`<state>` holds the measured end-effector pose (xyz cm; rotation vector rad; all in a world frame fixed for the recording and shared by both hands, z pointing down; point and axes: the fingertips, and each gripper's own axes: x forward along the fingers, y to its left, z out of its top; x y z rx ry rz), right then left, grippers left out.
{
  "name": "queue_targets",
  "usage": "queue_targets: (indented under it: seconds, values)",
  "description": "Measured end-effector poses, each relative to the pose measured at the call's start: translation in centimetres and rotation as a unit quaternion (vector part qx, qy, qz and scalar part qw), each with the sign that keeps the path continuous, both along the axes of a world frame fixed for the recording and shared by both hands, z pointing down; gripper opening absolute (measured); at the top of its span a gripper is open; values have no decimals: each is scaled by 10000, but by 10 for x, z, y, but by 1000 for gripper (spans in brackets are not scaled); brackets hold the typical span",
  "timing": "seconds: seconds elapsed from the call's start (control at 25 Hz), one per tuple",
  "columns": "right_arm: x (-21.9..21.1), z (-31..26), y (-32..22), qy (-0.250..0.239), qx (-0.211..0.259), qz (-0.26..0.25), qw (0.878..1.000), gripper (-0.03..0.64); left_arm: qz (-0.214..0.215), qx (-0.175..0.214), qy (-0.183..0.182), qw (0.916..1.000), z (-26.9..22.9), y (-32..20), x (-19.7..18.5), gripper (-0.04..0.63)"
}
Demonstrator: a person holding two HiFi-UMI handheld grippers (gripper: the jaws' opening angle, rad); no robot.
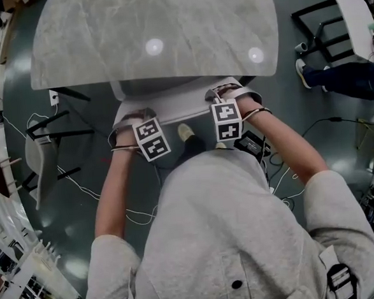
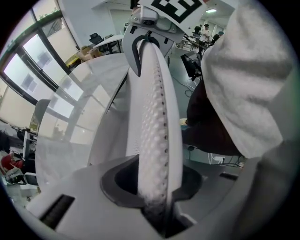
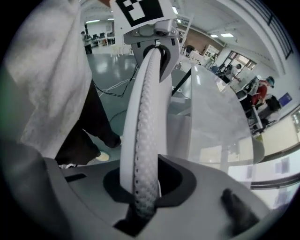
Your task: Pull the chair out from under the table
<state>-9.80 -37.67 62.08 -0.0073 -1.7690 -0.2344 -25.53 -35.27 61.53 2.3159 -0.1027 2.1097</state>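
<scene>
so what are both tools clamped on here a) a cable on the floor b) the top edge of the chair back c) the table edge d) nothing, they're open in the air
B: the left tool and the right tool each have the white dimpled chair back pinched between their jaws, and the table lies just beyond them, untouched.

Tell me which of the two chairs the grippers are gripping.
The white chair at the table: the left gripper and right gripper clamp its backrest. The other chair stands alone at left.
</scene>
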Motion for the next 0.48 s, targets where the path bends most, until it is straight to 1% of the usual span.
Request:
queue_targets:
  seconds: [0.04,0.16,0.28,0.48]
  values:
    - [0,-1,-2,-52,194,27,9998,51,31,45,-9,10000,-1,0,1,118]
    - [1,-1,-3,-153,429,57,9989,37,100,139,-44,9998,0,-1,1,95]
    - [0,-1,-5,-137,406,0,9991,34,120,290,-63,9995,0,-3,0,75]
    - [1,1,-2,-143,441,-24,9989,31,286,912,-149,9953,0,-8,1,16]
